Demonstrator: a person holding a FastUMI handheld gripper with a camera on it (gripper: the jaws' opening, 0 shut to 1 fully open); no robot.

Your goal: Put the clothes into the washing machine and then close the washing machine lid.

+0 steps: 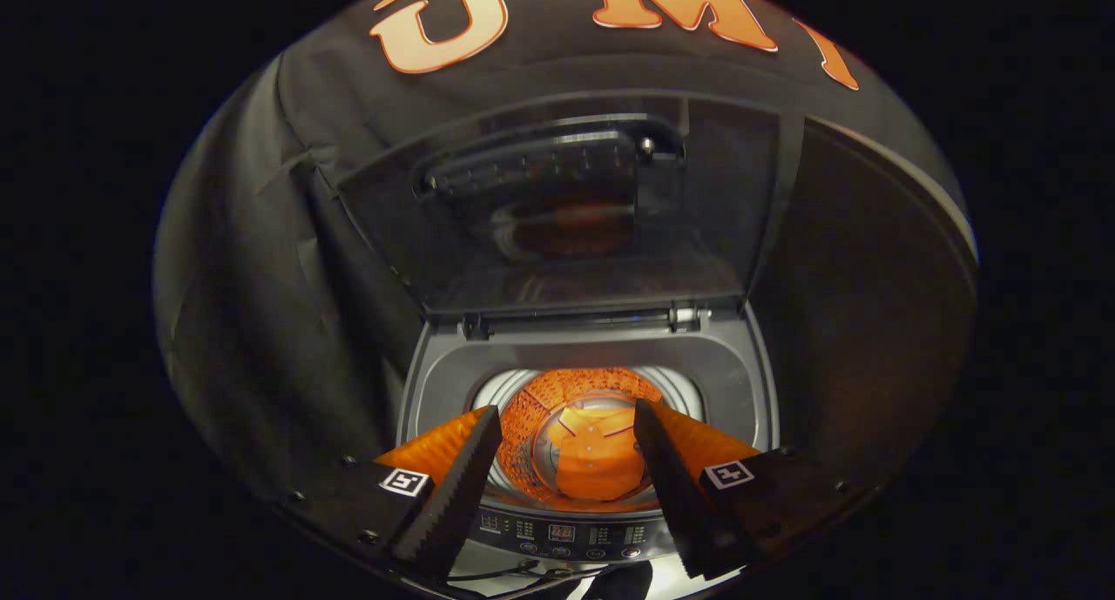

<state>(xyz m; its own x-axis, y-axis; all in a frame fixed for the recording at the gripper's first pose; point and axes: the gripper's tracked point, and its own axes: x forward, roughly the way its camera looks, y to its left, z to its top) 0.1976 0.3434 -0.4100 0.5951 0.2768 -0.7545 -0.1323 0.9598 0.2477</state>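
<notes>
no legible text on the control panel point(566, 535)

Garment point(598, 462) in drum point(557, 391) — lid point(557, 208) upright behind.

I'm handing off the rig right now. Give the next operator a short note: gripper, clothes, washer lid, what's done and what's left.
Gripper: open, holding nothing, poised above the washing machine opening.
Clothes: an orange garment lies in the drum, seen between and beyond the fingers.
Lid: raised, standing up at the back of the machine.
Done: garment is in.
Left: reach the lid and bring it down shut.
</notes>
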